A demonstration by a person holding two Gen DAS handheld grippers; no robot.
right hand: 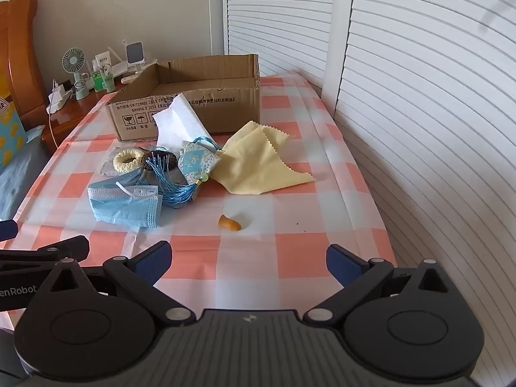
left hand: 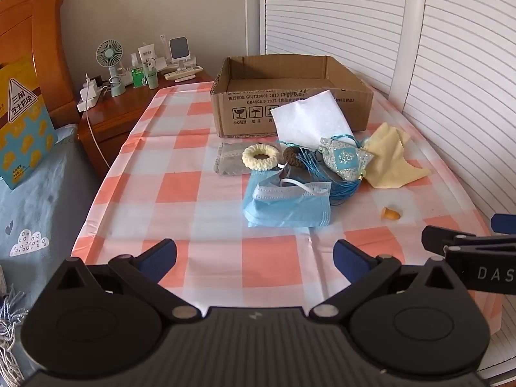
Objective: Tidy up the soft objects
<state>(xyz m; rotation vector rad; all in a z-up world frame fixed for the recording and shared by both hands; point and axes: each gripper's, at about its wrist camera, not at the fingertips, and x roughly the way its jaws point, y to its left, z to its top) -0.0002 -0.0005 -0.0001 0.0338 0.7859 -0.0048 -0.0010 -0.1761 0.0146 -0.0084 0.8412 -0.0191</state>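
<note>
A pile of soft things lies mid-table before an open cardboard box (left hand: 290,96) (right hand: 193,96): blue face masks (left hand: 290,203) (right hand: 125,206), a cream knitted ring (left hand: 259,156) (right hand: 127,159), a blue tasselled sachet (left hand: 345,161) (right hand: 196,161), a yellow cloth (left hand: 390,158) (right hand: 261,164), a white cloth (left hand: 309,119) (right hand: 180,122), a grey packet (left hand: 229,161) and an orange earplug (left hand: 391,213) (right hand: 229,222). My left gripper (left hand: 254,258) and right gripper (right hand: 248,261) are open and empty, near the table's front edge, short of the pile.
The table has a pink-and-white checked cloth (left hand: 193,193). A wooden nightstand (left hand: 109,113) with a fan, bottles and chargers stands at the back left. A bed (left hand: 35,209) is at the left. White louvred doors (right hand: 419,113) run along the right.
</note>
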